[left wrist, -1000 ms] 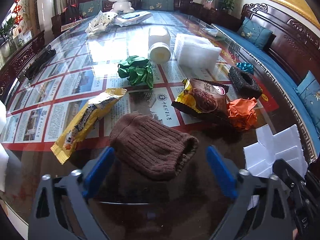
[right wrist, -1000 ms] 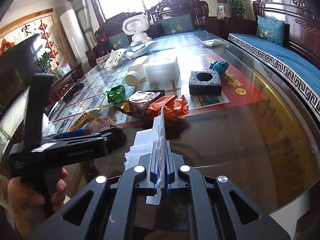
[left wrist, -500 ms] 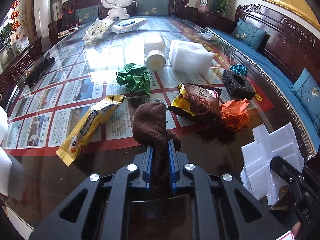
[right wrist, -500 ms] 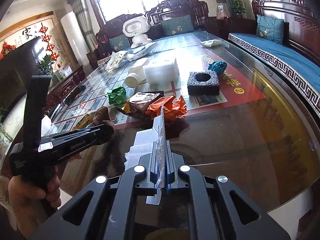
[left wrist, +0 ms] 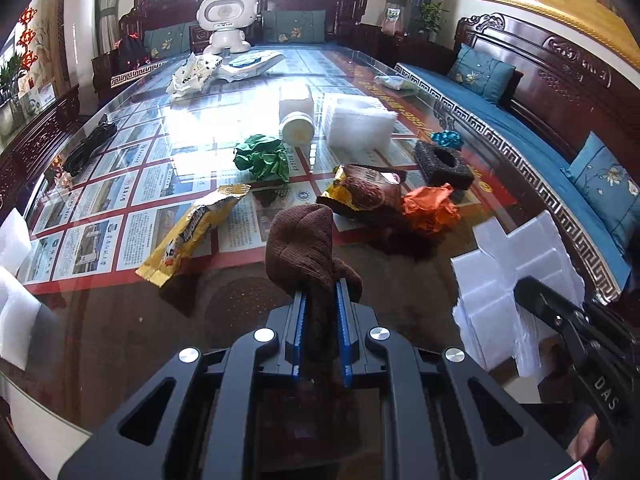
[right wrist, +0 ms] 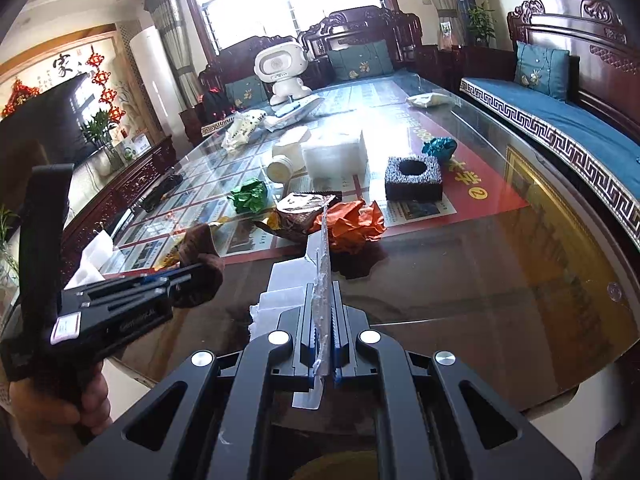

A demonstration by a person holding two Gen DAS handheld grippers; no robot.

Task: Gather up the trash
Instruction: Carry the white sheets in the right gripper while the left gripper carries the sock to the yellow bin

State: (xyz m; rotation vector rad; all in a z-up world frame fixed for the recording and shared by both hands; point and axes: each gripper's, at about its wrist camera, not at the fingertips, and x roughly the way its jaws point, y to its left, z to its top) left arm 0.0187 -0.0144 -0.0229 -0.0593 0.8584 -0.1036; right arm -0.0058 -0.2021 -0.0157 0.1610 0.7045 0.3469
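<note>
Tongs on L side (left wrist: 319, 300) clamped on brown knit sock (left wrist: 304, 240), blue pads pinching its lower part, bunched top sticking up past the tips, lifted off the desk (left wrist: 120, 340). R tongs (right wrist: 323, 300) shut tight on white foam sheet (right wrist: 323, 248), seen edge-on in R wrist view; in L wrist view same sheet shows flat, cross-cut shape, at right near desk edge.

Just beyond sock on L: yellow snack wrapper (left wrist: 192, 236) lying flat on glass, diagonal. Ahead-right: brown/yellow snack bag (left wrist: 366, 196) touching crumpled orange paper (left wrist: 430, 208). Further back center: crumpled green paper (left wrist: 262, 156). Right of that: black foam block (left wrist: 442, 164) w/ round hole, small teal foil ball (left wrist: 447, 139) just behind it. Mid desk: white jar (left wrist: 297, 118) on its side, lid toward cam, beside white foam block (left wrist: 358, 122).

Far end: crumpled white wrapper (left wrist: 192, 74), flat white packet (left wrist: 250, 64), white toy robot (left wrist: 227, 20) standing. Black cable bundle (left wrist: 90, 144) at L edge. White foam pieces (left wrist: 14, 280) at near-L edge. Blue-cushioned wood bench (left wrist: 520, 136) along R side.
</note>
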